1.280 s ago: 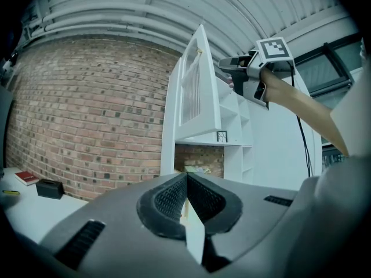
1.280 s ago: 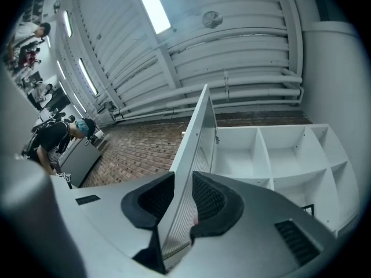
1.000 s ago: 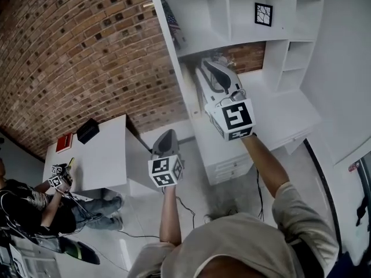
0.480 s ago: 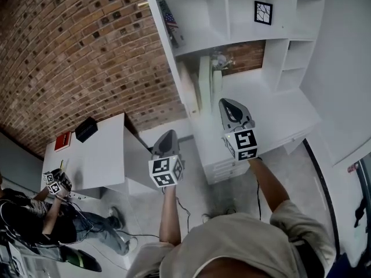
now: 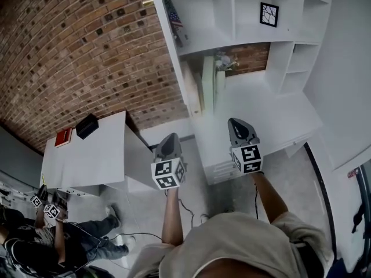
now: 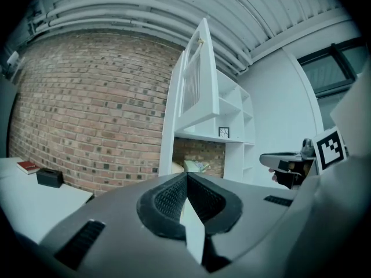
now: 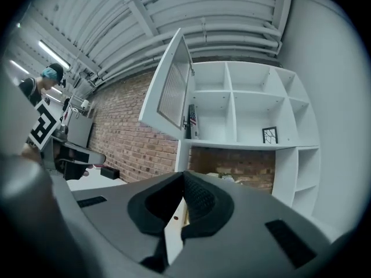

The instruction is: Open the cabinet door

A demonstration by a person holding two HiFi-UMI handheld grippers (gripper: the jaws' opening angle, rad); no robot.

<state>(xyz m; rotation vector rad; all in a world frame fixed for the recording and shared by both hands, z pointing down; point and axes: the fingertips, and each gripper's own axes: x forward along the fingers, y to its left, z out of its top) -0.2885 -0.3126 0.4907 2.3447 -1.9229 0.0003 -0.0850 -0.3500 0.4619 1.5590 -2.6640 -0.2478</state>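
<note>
The white cabinet door (image 5: 165, 33) with a slatted panel stands swung open at the upper left of the white shelf unit (image 5: 249, 36). It also shows as the open door (image 7: 171, 88) and the door (image 6: 194, 80) in the gripper views. My right gripper (image 5: 239, 126) hangs well below it, in front of the counter, shut and holding nothing. In its own view, the right gripper (image 7: 184, 175) has its jaws together. My left gripper (image 5: 168, 143) is beside it to the left. Its own view shows the left gripper (image 6: 186, 178) shut and holding nothing.
A white table (image 5: 110, 161) at the left carries a black box (image 5: 87, 126) and a red book (image 5: 64, 136). A brick wall (image 5: 81, 45) runs behind. Drawers (image 5: 223, 169) sit under the counter. Another person (image 5: 40, 236) with marker cubes crouches at the lower left.
My right gripper has come down from in front of the shelf unit to about level with the left gripper. The person at the lower left has shifted downward. The door stays open.
</note>
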